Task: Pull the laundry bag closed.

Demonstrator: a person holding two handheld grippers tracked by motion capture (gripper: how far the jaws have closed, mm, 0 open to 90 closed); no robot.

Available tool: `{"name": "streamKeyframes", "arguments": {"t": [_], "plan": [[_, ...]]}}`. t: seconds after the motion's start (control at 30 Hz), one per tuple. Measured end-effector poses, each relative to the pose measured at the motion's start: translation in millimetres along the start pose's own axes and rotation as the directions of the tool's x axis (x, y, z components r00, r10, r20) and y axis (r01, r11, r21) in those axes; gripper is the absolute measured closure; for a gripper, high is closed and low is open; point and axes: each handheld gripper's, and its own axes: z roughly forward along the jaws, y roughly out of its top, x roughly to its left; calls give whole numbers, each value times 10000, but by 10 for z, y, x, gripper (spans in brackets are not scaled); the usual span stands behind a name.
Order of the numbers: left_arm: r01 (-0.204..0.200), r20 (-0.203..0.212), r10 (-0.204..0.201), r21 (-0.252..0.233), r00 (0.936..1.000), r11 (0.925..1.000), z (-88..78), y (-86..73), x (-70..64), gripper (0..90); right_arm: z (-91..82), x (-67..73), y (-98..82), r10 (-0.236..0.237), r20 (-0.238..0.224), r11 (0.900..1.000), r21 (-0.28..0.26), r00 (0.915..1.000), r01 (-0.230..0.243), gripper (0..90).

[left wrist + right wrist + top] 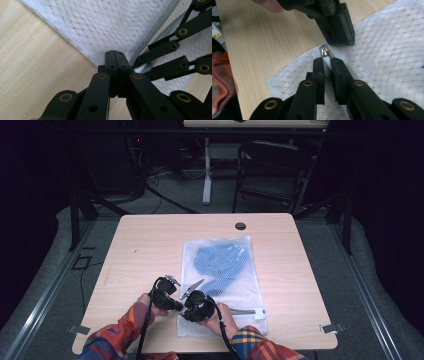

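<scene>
A white mesh laundry bag lies flat on the wooden table with a blue garment inside it. At the bag's near left corner my left gripper is shut on the mesh edge, its jaws pressed together over the fabric. My right gripper meets it tip to tip from the right. In the right gripper view its jaws are shut on the white pull tab of the bag's zipper, and the metal slider sticks out just past the tips. The left gripper's fingers sit just beyond it.
A round cable hole sits near the table's far edge. A dark chair and a desk leg stand on the floor beyond. The person's plaid sleeves rest at the near edge. Bare wood lies left and right of the bag.
</scene>
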Motion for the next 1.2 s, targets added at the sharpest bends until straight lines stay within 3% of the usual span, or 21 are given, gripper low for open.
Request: {"name": "streamKeyframes", "arguments": {"t": [0.07,0.53,0.57,0.63,0.8,1.0,1.2], "plan": [[-51,-41,51,18,10000,10000,0,1,-3,900,3,5,-11,174,36,9998,-118,9998,-174,823],[-114,-91,116,184,9999,9998,-6,21,-10,900,-29,-11,-26,-81,53,9999,106,10000,81,866],[-64,-47,65,207,10000,9998,-10,22,-6,900,-17,-3,-33,83,47,9999,-67,10000,-83,866],[166,195,-166,-18,9997,9999,-26,13,10,861,-24,-16,-29,13,2,10000,30,10000,-13,865],[322,453,-325,65,9984,9995,-72,-13,13,835,-19,-17,-29,1,14,10000,-23,10000,-1,864],[378,319,-382,145,9988,9992,-28,-19,8,898,-9,-10,-20,-88,34,10000,-29,10000,88,857],[220,152,-222,169,9996,9996,-11,-10,-26,900,1,-15,-30,138,-4,9997,-205,9999,-138,856]]}}
